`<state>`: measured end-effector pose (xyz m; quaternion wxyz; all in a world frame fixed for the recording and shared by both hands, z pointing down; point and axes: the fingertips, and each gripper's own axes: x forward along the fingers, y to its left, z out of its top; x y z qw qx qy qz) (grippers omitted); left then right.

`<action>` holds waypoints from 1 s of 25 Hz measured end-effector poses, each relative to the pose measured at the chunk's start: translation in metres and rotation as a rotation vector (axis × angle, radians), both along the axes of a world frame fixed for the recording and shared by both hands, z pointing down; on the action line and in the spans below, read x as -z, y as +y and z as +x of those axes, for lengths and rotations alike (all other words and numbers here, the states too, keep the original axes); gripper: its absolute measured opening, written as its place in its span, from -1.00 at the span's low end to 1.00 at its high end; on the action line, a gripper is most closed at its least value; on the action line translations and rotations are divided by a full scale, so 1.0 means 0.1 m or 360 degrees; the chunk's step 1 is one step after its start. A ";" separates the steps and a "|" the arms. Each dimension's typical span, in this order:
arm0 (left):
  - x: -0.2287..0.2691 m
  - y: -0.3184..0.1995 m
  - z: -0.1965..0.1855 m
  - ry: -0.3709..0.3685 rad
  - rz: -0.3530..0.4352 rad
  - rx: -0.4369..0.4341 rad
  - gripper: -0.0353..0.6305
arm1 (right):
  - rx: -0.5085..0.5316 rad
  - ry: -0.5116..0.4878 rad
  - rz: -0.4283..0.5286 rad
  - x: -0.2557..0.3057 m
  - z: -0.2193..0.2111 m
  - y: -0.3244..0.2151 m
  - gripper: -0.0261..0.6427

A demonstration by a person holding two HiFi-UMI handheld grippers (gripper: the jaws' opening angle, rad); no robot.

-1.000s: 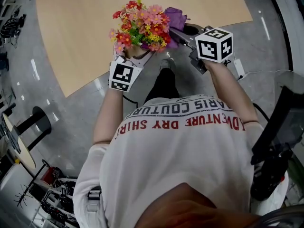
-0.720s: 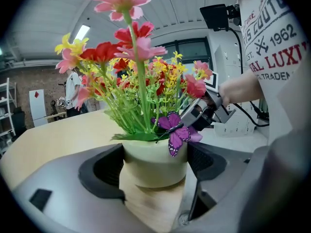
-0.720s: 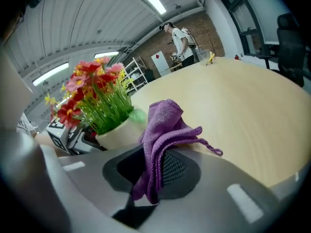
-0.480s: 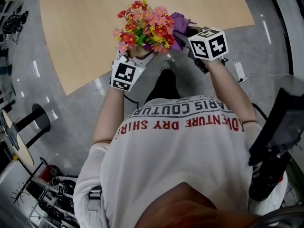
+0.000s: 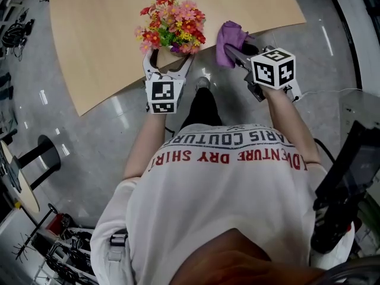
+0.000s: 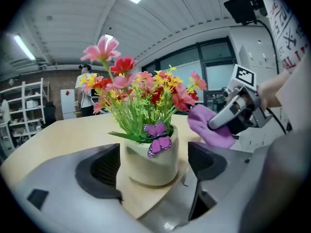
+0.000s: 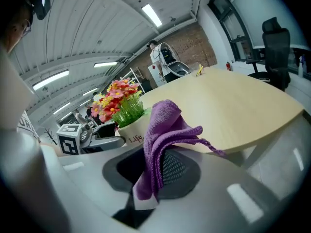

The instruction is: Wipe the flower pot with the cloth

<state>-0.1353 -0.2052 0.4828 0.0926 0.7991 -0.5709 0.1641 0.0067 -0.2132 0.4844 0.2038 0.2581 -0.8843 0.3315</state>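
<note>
A cream flower pot [image 5: 165, 58] full of red, pink and yellow flowers [image 5: 171, 27] stands at the near edge of the wooden table [image 5: 101, 34]. My left gripper [image 5: 167, 65] is open with a jaw on each side of the pot [image 6: 150, 164]. The left pad sits close against it, and a narrow gap shows at the right pad. My right gripper [image 5: 233, 51] is shut on a purple cloth [image 5: 228, 35], held to the right of the flowers and apart from the pot. In the right gripper view the cloth [image 7: 163, 130] drapes over the jaws, with the pot [image 7: 132, 130] behind it.
The table edge curves just under the pot, with grey floor below it. A black round stand base [image 5: 46, 153] and dark equipment [image 5: 344, 177] flank me. A person [image 6: 85, 89] stands far off by shelves [image 6: 24, 106]. An office chair [image 7: 277, 42] is beyond the table.
My right gripper has carried the cloth to the right, away from the flowers it was against. My left gripper has turned about the pot. The pot stays at the table edge.
</note>
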 end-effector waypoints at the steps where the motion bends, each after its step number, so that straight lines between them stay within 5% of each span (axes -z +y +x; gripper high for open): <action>1: -0.02 0.00 0.03 0.0004 0.0007 0.0063 0.37 | -0.0010 -0.0006 -0.0002 0.00 0.06 0.05 -0.76; 13: 0.05 0.09 0.04 0.0137 0.0021 0.0741 0.63 | -0.0093 0.0041 -0.0030 0.16 0.62 0.93 -0.76; 25: 0.09 -0.17 0.07 0.0035 0.0068 0.0851 0.61 | -0.0150 0.0028 0.0014 0.32 0.76 0.85 -0.76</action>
